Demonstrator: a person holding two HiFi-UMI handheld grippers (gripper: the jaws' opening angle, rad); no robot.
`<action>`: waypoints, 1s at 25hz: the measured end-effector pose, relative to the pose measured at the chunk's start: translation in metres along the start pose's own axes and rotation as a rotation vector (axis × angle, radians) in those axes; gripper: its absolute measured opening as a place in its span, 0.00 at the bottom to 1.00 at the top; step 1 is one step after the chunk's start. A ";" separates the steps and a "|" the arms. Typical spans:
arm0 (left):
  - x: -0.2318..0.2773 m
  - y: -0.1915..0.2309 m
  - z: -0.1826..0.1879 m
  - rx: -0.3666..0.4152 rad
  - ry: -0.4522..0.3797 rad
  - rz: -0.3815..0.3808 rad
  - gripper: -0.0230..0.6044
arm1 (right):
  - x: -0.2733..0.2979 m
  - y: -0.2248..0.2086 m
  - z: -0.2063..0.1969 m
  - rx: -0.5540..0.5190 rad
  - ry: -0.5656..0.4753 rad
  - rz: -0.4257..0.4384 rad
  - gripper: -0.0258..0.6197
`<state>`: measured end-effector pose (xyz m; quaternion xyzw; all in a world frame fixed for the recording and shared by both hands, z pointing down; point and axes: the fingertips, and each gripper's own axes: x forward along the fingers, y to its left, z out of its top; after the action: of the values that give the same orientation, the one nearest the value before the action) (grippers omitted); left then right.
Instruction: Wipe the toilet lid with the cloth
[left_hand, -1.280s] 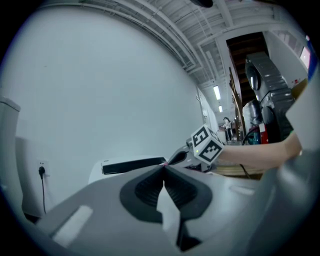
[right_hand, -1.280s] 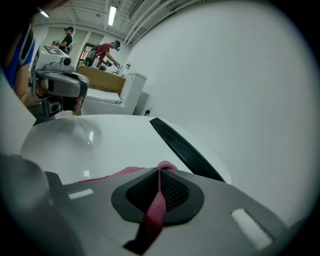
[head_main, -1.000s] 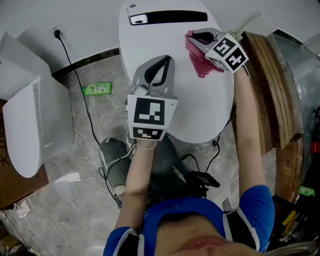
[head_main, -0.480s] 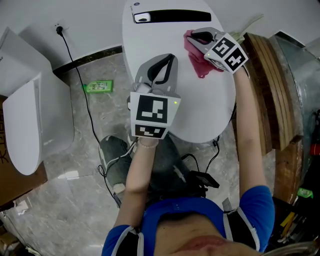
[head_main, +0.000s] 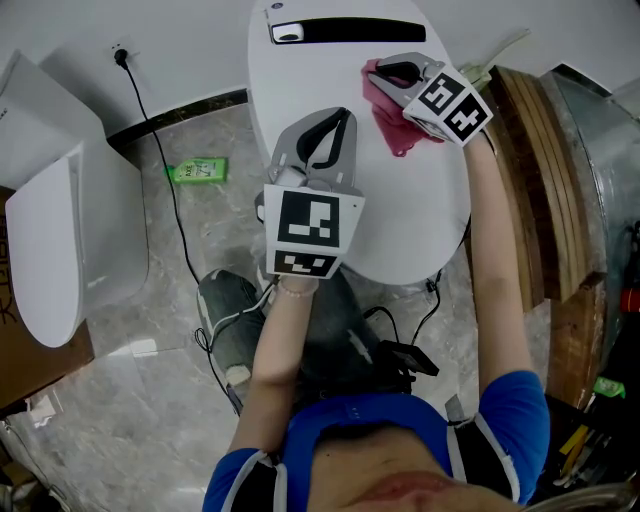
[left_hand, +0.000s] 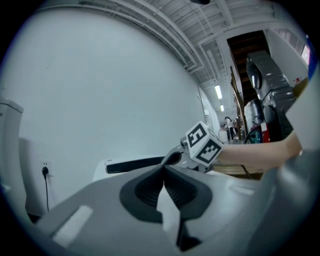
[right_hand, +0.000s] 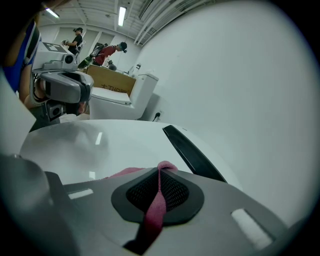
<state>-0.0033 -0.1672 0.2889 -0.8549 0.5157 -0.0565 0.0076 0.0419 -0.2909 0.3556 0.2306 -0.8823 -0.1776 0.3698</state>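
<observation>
The white toilet lid (head_main: 400, 210) fills the upper middle of the head view, with a black strip (head_main: 350, 32) at its far end. A dark pink cloth (head_main: 392, 118) lies on the lid's far right part, pinched in my right gripper (head_main: 388, 72), which is shut on it; the right gripper view shows the cloth (right_hand: 159, 200) squeezed between the pads. My left gripper (head_main: 345, 115) hovers over the lid's near left part with its jaws shut and nothing between them. In the left gripper view the tips (left_hand: 164, 167) meet, and the right gripper (left_hand: 192, 150) shows beyond them.
A second white toilet (head_main: 55, 240) stands on the floor at the left. A black cable (head_main: 165, 190) runs from a wall socket, and a green packet (head_main: 196, 172) lies on the marble floor. Wooden boards (head_main: 545, 170) lean at the right, close to the lid's edge.
The right gripper with the cloth has shifted slightly toward the lid's far end. The left gripper has hardly moved.
</observation>
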 end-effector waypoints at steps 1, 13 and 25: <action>0.000 0.001 -0.001 0.006 0.003 0.004 0.04 | 0.001 0.001 0.001 -0.002 0.000 0.002 0.05; -0.006 0.004 -0.006 -0.004 0.003 0.006 0.04 | 0.011 0.008 0.012 -0.019 0.010 0.029 0.05; -0.016 0.002 -0.018 -0.002 0.025 0.014 0.04 | 0.017 0.016 0.021 -0.040 0.019 0.051 0.05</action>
<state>-0.0140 -0.1535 0.3054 -0.8504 0.5219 -0.0667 0.0004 0.0114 -0.2838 0.3586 0.2022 -0.8807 -0.1834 0.3870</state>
